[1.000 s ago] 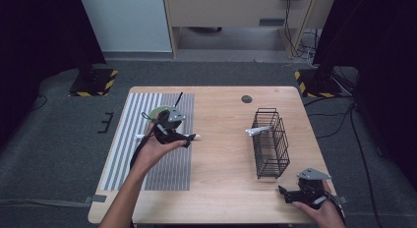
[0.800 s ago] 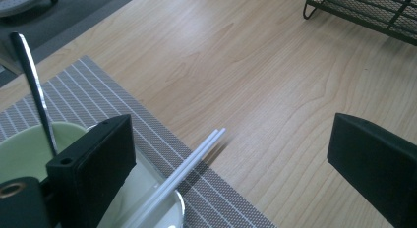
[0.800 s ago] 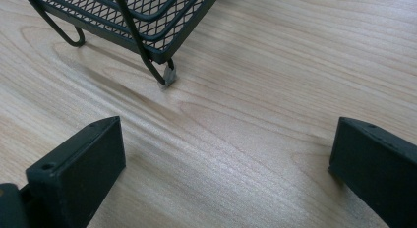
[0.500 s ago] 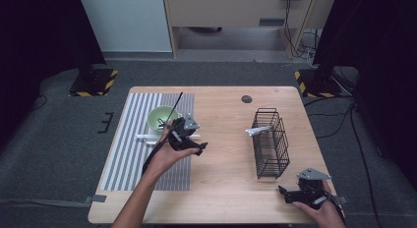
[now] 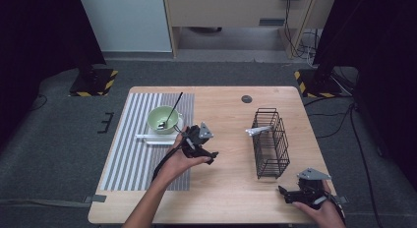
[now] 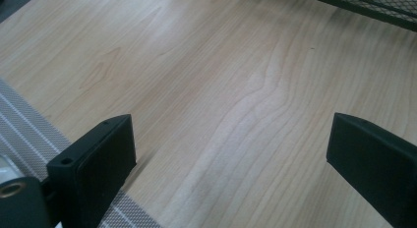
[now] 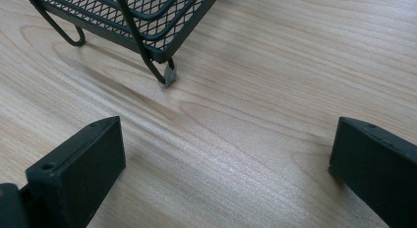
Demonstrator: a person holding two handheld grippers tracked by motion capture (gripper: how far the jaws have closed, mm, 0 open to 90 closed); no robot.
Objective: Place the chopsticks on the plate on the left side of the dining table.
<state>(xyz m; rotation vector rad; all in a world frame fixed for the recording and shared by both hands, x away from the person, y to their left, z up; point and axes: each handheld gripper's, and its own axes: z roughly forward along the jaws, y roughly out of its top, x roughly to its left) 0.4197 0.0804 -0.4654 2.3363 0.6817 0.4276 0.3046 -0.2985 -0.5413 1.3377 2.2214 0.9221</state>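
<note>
Your table (image 5: 231, 188) carries a striped mat (image 5: 130, 154) on its left half. A bowl (image 5: 162, 119) stands on the mat's far part with a utensil (image 5: 173, 110) in it. The wire basket (image 5: 270, 142) stands well right of the bowl, a utensil handle (image 5: 258, 130) resting on its left rim.

left tongs (image 5: 210, 156) moved right, off bowl (image 5: 161, 119).

A person's left gripper (image 5: 212, 155) hovers over the wooden table (image 5: 221, 188) just right of a striped mat (image 5: 133, 159) bearing a green bowl (image 5: 162, 119) with a spoon (image 5: 172, 110), while the right gripper (image 5: 285, 192) rests near a black wire basket (image 5: 270, 142).
</note>
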